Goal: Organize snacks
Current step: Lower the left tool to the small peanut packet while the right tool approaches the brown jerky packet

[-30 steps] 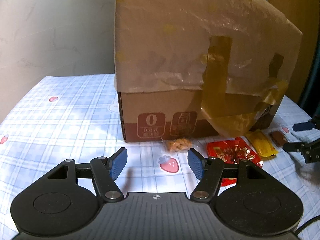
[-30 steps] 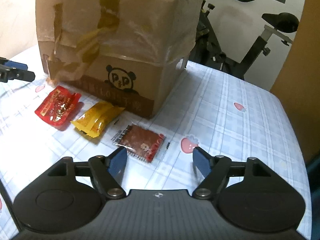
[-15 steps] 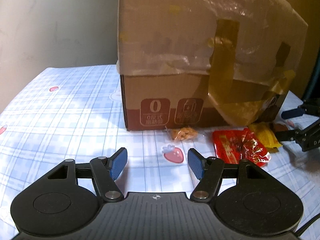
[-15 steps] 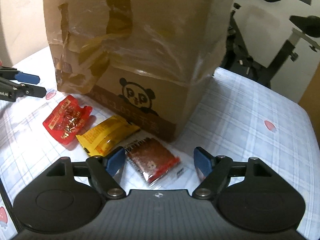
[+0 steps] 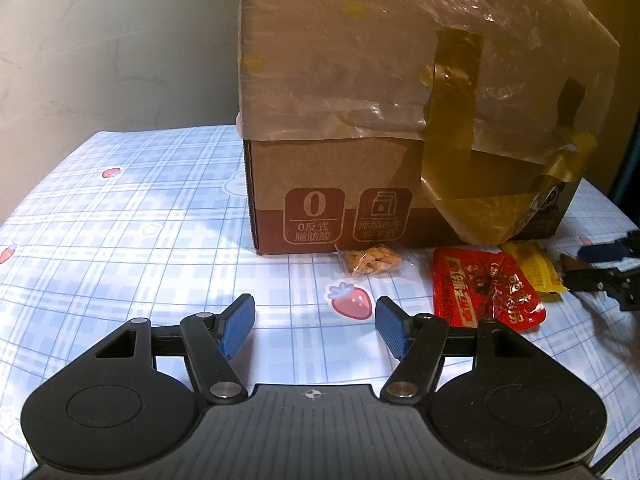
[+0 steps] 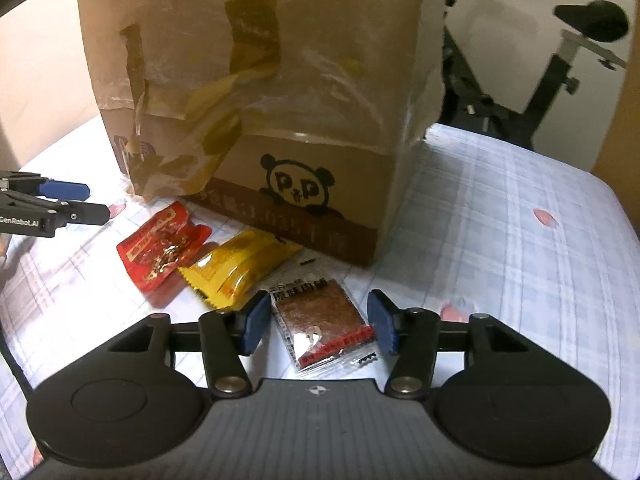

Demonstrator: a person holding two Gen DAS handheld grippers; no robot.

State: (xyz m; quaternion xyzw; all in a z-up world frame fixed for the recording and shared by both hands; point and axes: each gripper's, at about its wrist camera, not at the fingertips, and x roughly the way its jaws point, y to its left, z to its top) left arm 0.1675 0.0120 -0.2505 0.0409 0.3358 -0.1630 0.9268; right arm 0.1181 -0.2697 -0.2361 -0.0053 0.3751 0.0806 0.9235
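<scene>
A taped cardboard box (image 5: 400,120) (image 6: 260,100) stands on the blue plaid tablecloth. Along its base lie a small clear bag of orange snacks (image 5: 372,261), a red packet (image 5: 486,290) (image 6: 164,248), a yellow packet (image 5: 534,270) (image 6: 240,270) and a brown jerky packet (image 6: 324,320). My right gripper (image 6: 318,326) is open, its blue pads on either side of the jerky packet, apart from it. My left gripper (image 5: 316,326) is open and empty over the cloth, short of the orange snack bag. Its fingers also show in the right wrist view (image 6: 60,200).
An exercise bike (image 6: 560,60) stands behind the table at the right. A pale wall (image 5: 100,60) rises behind the table's far left edge. A wooden panel (image 5: 600,0) stands behind the box. The table's right edge (image 6: 624,216) drops off near the bike.
My right gripper has moved forward and down, so the jerky packet now lies between its pads. My left gripper has lifted and edged back slightly. Both stayed open.
</scene>
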